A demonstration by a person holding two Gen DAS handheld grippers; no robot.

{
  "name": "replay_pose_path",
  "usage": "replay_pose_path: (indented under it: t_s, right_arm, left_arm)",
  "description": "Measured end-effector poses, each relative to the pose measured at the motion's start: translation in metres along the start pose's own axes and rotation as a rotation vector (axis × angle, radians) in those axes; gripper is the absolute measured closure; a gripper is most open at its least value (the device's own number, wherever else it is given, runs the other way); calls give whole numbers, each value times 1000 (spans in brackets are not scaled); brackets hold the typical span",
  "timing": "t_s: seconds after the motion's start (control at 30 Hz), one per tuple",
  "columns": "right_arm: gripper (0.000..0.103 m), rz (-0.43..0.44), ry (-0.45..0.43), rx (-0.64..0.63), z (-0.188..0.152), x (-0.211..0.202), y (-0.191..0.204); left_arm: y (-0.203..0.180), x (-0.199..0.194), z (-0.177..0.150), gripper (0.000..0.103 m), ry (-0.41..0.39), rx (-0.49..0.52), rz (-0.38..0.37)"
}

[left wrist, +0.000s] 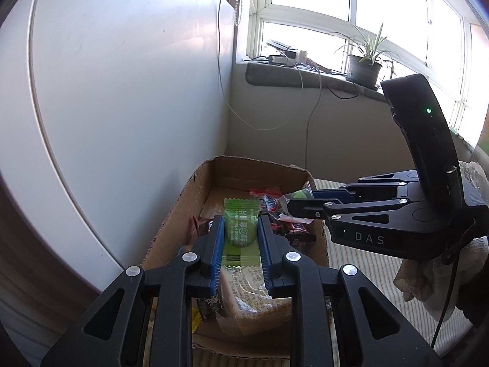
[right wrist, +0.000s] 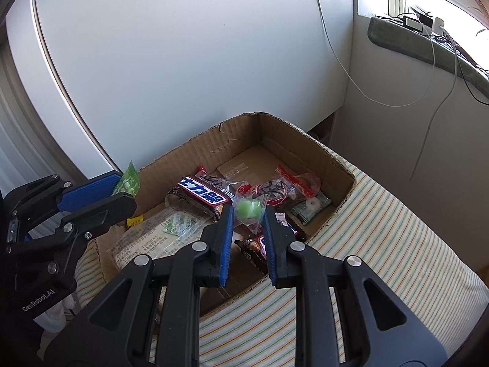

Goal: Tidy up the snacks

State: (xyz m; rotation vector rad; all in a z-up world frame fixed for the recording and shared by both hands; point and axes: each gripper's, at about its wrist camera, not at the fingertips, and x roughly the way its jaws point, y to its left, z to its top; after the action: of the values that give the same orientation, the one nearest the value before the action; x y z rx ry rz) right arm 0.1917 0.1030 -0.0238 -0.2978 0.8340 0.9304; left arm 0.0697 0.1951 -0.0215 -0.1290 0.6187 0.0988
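My left gripper (left wrist: 242, 220) is shut on a green wrapped candy packet (left wrist: 240, 232), held over the near end of an open cardboard box (left wrist: 183, 195). My right gripper (right wrist: 248, 211) is shut on a clear wrapper with a pale green candy (right wrist: 248, 208) inside, above the middle of the box (right wrist: 220, 140). Each gripper shows in the other's view: the right gripper (left wrist: 299, 202) comes in from the right and the left gripper (right wrist: 126, 191) from the left. In the box lie a chocolate bar with blue lettering (right wrist: 204, 195), a big cracker pack (right wrist: 149, 241) and several small wrapped sweets.
The box stands on a green-and-yellow striped cloth (right wrist: 382, 244), close against a white cabinet side (right wrist: 183, 61). A grey wall with hanging cables (right wrist: 434, 116) is behind it. A windowsill carries a potted plant (left wrist: 365, 64) and chargers. A cloth-gloved hand (left wrist: 428, 278) holds the right gripper.
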Motion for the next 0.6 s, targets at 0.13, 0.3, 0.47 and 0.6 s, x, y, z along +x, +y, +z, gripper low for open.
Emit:
replay_pose_path:
  t_s: [0.13, 0.3, 0.47, 0.6]
  right_arm:
    - [75, -8, -4, -11, 0, 0, 1]
    - [58, -21, -14, -12, 1, -2, 0]
    - [40, -34, -15, -18, 1, -3, -1]
    - [24, -66, -34, -30, -1, -6, -2]
  left_arm:
    - [1, 0, 0, 82, 2, -5, 12]
    - [2, -1, 0, 69, 0, -9, 24]
    - [3, -3, -2, 56, -3, -8, 32]
    - [4, -4, -2, 40, -1, -12, 44]
